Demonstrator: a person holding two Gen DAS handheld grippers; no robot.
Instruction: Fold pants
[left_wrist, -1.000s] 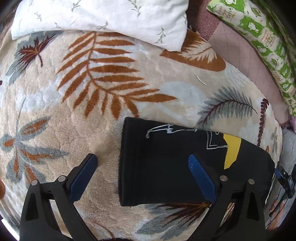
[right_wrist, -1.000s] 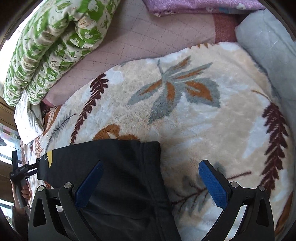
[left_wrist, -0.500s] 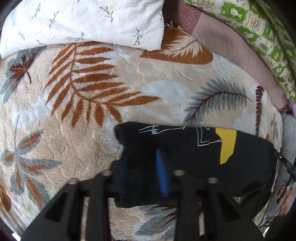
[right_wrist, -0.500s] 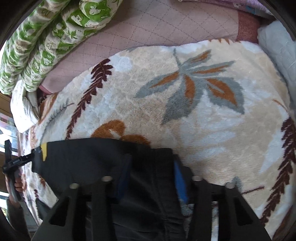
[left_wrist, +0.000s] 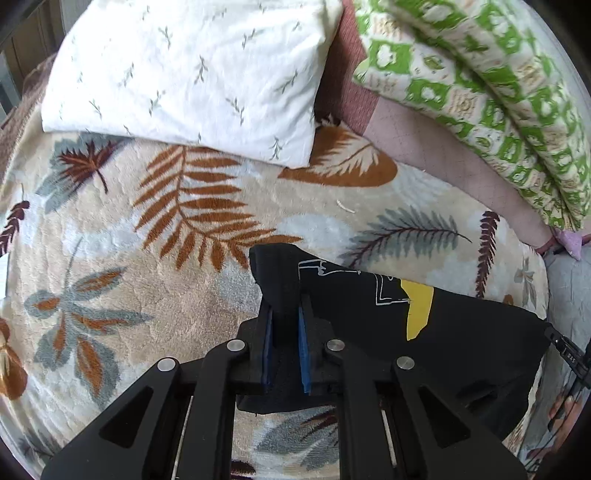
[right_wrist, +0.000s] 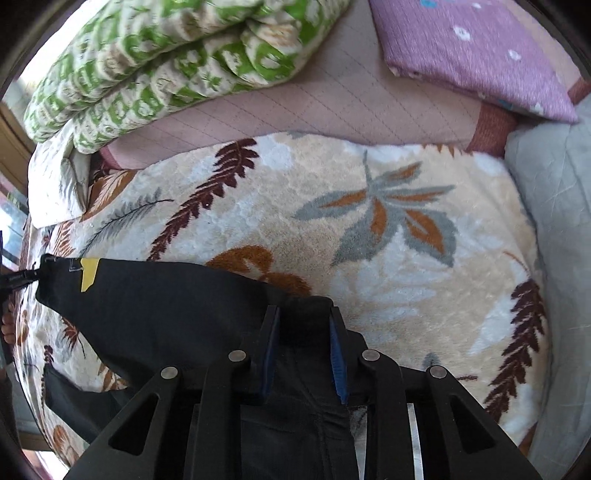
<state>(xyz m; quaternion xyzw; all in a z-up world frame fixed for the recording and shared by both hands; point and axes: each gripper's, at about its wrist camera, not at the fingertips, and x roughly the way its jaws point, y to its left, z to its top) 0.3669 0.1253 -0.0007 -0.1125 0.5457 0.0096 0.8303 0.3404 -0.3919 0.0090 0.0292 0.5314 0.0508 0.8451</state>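
Black pants (left_wrist: 461, 332) with a yellow patch (left_wrist: 417, 310) and white line print lie across a leaf-print blanket (left_wrist: 110, 258). In the left wrist view my left gripper (left_wrist: 285, 306) pinches a bunched corner of the cloth; its jaws are still closing and the blue pads press on the fabric, which is lifted off the blanket. In the right wrist view the right gripper (right_wrist: 304, 314) is shut on a thick fold at the other end of the pants (right_wrist: 166, 295). The cloth hangs taut between the two grippers.
A white pillow (left_wrist: 192, 74) lies at the back left, a green patterned quilt (left_wrist: 480, 81) at the back. A purple pillow (right_wrist: 480, 55) and a grey cushion (right_wrist: 554, 229) border the blanket on the right. A hand (left_wrist: 561, 417) shows at the lower right edge.
Both grippers went from wide open over the pants to closed on the cloth. Each has since lifted its end, so the pants now hang raised off the blanket.
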